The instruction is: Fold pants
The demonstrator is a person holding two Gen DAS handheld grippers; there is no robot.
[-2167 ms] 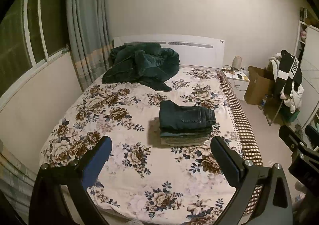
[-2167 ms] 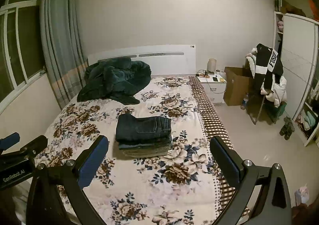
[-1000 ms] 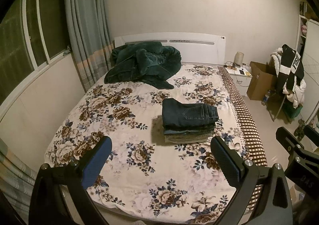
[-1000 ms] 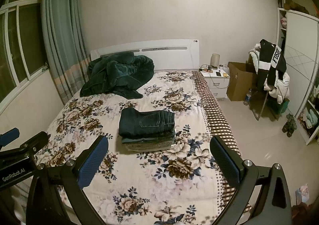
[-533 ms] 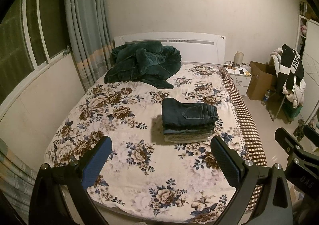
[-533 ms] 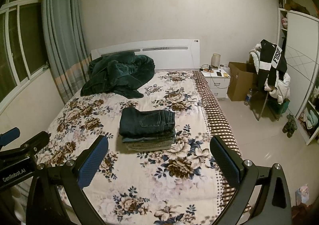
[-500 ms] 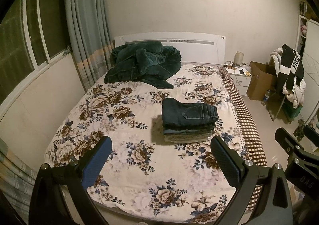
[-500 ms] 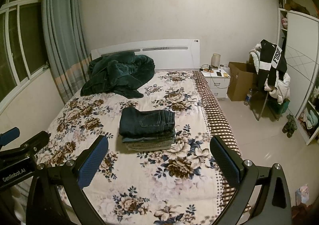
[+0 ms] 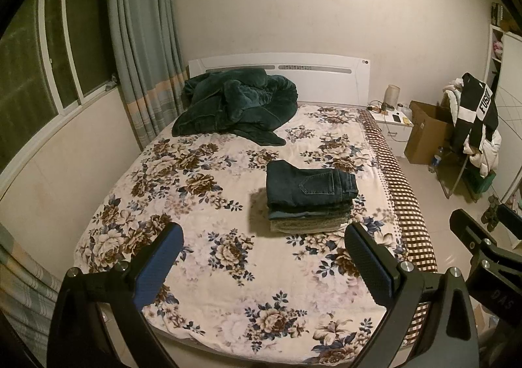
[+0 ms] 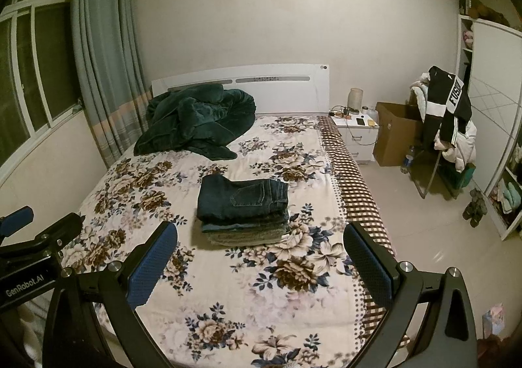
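Observation:
A stack of folded pants (image 9: 308,196), dark jeans on top, lies on the floral bed (image 9: 202,205). It also shows in the right wrist view (image 10: 243,209). My left gripper (image 9: 262,245) is open and empty, held back from the foot of the bed, well short of the stack. My right gripper (image 10: 261,245) is open and empty, also held back from the bed. The right gripper shows at the right edge of the left wrist view (image 9: 483,244). The left gripper shows at the left edge of the right wrist view (image 10: 29,237).
A rumpled dark green blanket (image 9: 235,107) lies by the headboard. A window and curtain (image 9: 143,41) are on the left. A nightstand (image 10: 357,136), cardboard box (image 10: 396,136) and chair heaped with clothes (image 10: 450,126) stand right of the bed.
Both grippers have drawn back and risen from the bed over two seconds, so more of the bed shows. In the last half second nothing has moved.

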